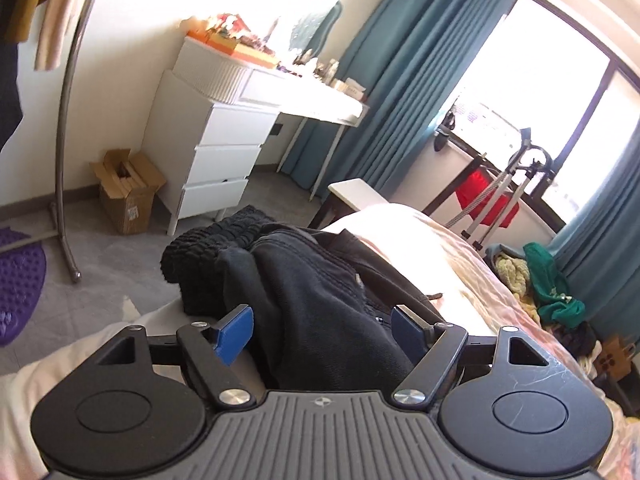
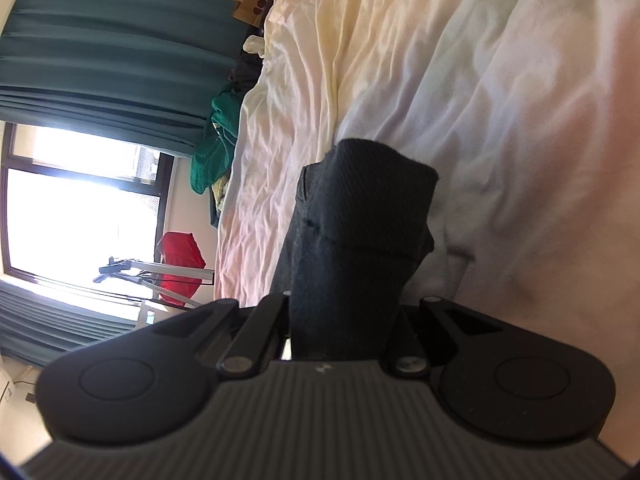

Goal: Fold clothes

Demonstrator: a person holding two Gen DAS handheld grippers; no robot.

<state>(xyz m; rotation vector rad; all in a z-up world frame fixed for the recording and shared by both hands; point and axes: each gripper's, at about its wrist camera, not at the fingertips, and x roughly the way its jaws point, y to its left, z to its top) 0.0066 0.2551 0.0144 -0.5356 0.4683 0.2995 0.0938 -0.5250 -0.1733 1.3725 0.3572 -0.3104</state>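
A dark, denim-like garment point(image 1: 312, 288) lies bunched on the pale bed point(image 1: 420, 232), with a black ribbed knit piece point(image 1: 208, 248) beside it at the bed's edge. My left gripper point(image 1: 322, 332) is open, its blue pads point(image 1: 236, 334) standing wide on either side of the dark garment without pressing it. In the right wrist view, my right gripper point(image 2: 344, 320) is shut on a folded end of dark cloth point(image 2: 360, 208) that sticks out ahead over the wrinkled sheet point(image 2: 500, 100). The cloth hides its fingertips.
A white drawer chest point(image 1: 216, 160) and desk point(image 1: 320, 108) stand by the wall, with a cardboard box point(image 1: 128, 192) and a metal clothes rail point(image 1: 64, 140) to the left. A green garment pile point(image 1: 548, 284), a paper bag point(image 2: 252, 0) and teal curtains point(image 1: 400, 80) lie beyond the bed.
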